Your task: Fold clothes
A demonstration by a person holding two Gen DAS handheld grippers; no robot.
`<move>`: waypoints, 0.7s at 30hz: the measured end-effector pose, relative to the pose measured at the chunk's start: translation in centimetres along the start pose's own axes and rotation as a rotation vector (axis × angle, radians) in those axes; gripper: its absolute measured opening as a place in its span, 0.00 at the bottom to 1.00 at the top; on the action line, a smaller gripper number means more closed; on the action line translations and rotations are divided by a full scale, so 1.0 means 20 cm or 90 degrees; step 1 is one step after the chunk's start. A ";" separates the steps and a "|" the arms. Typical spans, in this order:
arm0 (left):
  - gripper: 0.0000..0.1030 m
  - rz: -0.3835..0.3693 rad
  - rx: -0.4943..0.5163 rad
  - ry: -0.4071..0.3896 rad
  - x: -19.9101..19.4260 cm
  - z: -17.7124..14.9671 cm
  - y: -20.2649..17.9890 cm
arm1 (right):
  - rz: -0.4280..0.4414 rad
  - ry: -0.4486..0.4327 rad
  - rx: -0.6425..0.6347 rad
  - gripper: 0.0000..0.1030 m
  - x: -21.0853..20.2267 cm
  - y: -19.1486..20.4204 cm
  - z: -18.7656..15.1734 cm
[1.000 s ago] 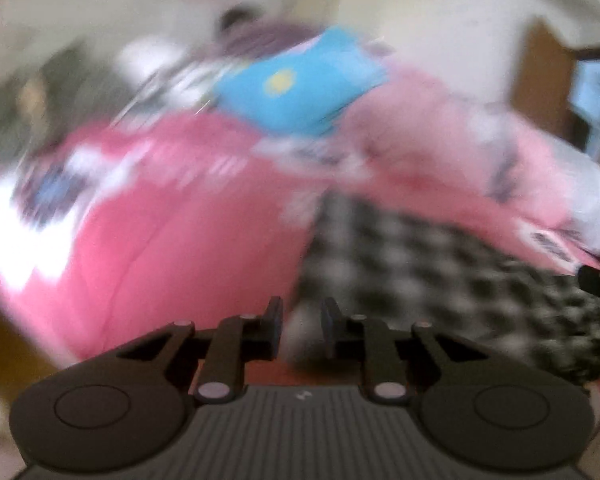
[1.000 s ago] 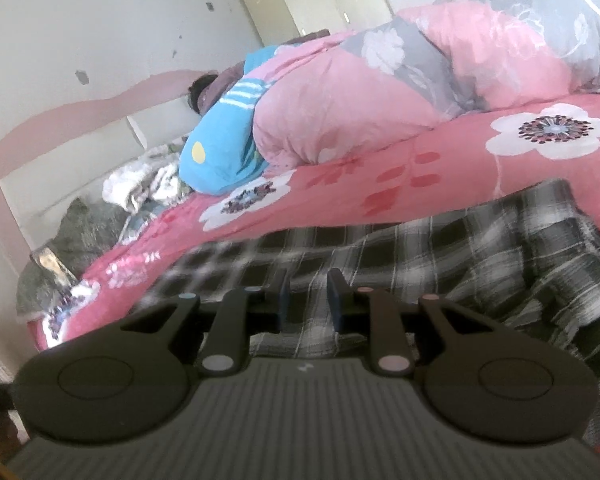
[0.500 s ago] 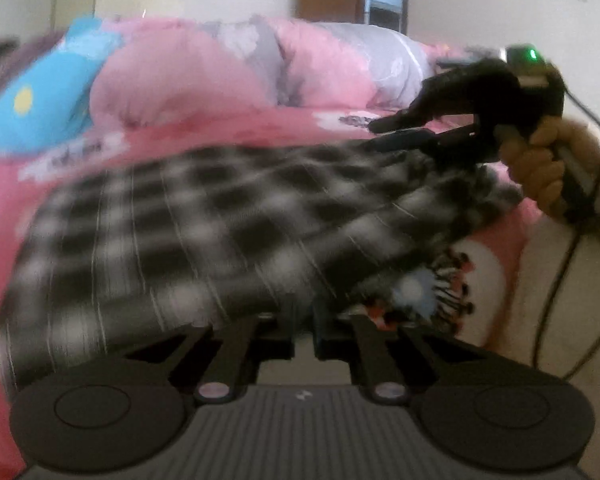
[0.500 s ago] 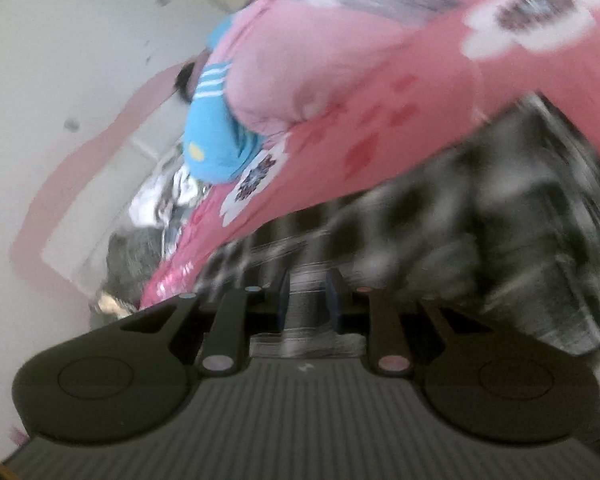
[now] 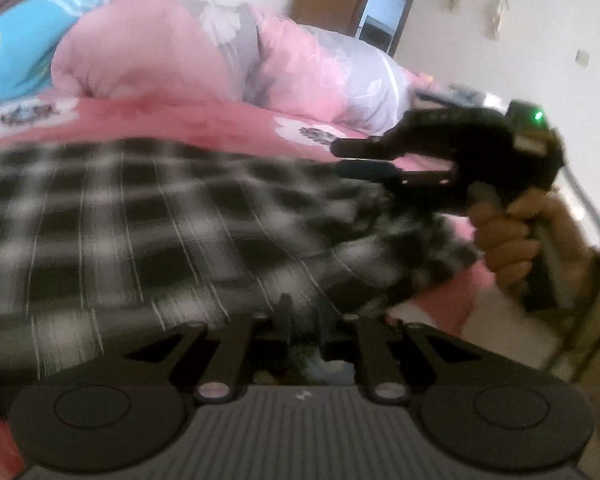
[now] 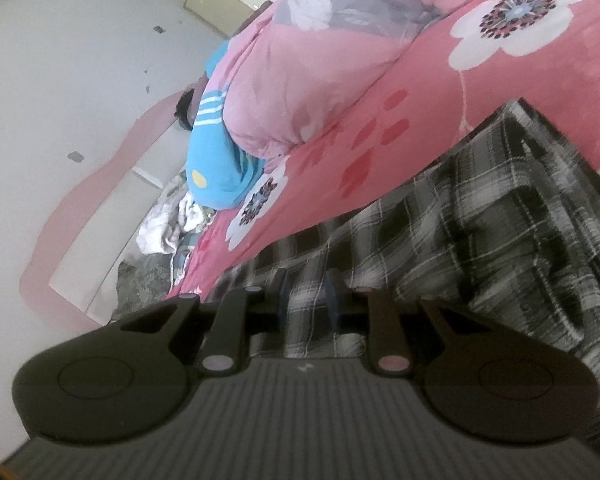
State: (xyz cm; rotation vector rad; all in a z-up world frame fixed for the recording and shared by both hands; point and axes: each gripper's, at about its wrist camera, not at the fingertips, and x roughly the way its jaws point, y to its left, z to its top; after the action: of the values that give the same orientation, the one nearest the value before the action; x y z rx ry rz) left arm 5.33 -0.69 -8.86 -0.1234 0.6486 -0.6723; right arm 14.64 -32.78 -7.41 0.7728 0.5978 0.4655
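Note:
A black-and-white plaid garment (image 5: 140, 220) lies spread on the pink bed. My left gripper (image 5: 305, 316) is at its near hem. Cloth sits between the fingers, and the jaws are opening slightly while still pinching it. In the right wrist view the plaid garment (image 6: 480, 220) runs between the fingers of my right gripper (image 6: 306, 292), which is shut on it. The left wrist view shows that right gripper (image 5: 340, 158) at the garment's far right edge, rolled on its side and held by a hand (image 5: 508, 236).
A pink flowered sheet (image 6: 520, 80) covers the bed. A bunched pink-and-grey quilt (image 5: 160, 60) and a blue cushion (image 5: 12, 48) lie behind the garment. Crumpled white cloth (image 6: 168, 220) sits by the pink headboard (image 6: 80, 184). A brown door (image 5: 316, 0) stands beyond the bed.
The left view swung right, from the head of the bed to the garment and the right gripper. Its jaws closed at the hem, then eased. The right gripper rolled, cloth still between its fingers.

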 end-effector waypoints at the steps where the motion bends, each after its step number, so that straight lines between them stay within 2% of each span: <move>1: 0.14 -0.004 -0.026 -0.006 -0.04 -0.02 0.02 | -0.002 -0.003 -0.001 0.18 0.00 0.00 0.00; 2: 0.15 0.002 -0.040 -0.013 -0.08 -0.03 0.03 | -0.003 -0.005 -0.002 0.18 0.00 0.00 0.00; 4: 0.25 0.040 -0.077 -0.034 -0.19 -0.05 0.08 | -0.006 -0.004 -0.004 0.19 0.00 0.00 0.00; 5: 0.34 0.058 -0.096 -0.045 -0.24 -0.06 0.11 | -0.008 -0.002 -0.006 0.19 0.01 0.00 0.00; 7: 0.40 0.096 -0.133 -0.066 -0.34 -0.09 0.16 | -0.013 0.000 -0.014 0.20 0.01 0.01 0.00; 9: 0.53 0.129 -0.179 -0.095 -0.43 -0.07 0.22 | -0.021 -0.001 -0.026 0.20 0.01 0.02 -0.01; 10: 0.56 0.145 -0.197 -0.110 -0.47 -0.06 0.25 | -0.026 -0.004 -0.033 0.20 0.01 0.03 -0.01; 13: 0.67 0.215 -0.201 -0.119 -0.49 0.02 0.29 | -0.042 -0.010 -0.046 0.20 0.02 0.04 -0.02; 15: 0.80 0.276 -0.197 -0.111 -0.45 0.08 0.30 | -0.053 -0.012 -0.051 0.20 0.02 0.04 -0.03; 16: 0.83 0.292 -0.189 -0.107 -0.43 0.11 0.30 | -0.060 -0.014 -0.055 0.20 0.02 0.05 -0.03; 18: 0.98 0.319 -0.165 -0.088 -0.35 0.16 0.30 | -0.072 -0.017 -0.065 0.20 0.03 0.06 -0.04; 21: 0.99 0.395 -0.118 0.026 -0.13 0.19 0.28 | -0.089 -0.020 -0.079 0.20 0.03 0.07 -0.05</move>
State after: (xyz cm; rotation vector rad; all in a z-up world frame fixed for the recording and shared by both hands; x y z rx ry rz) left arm 9.01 4.89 -6.14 -0.0735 0.7404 -0.0157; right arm 14.14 -31.01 -7.10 0.6156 0.5843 0.3581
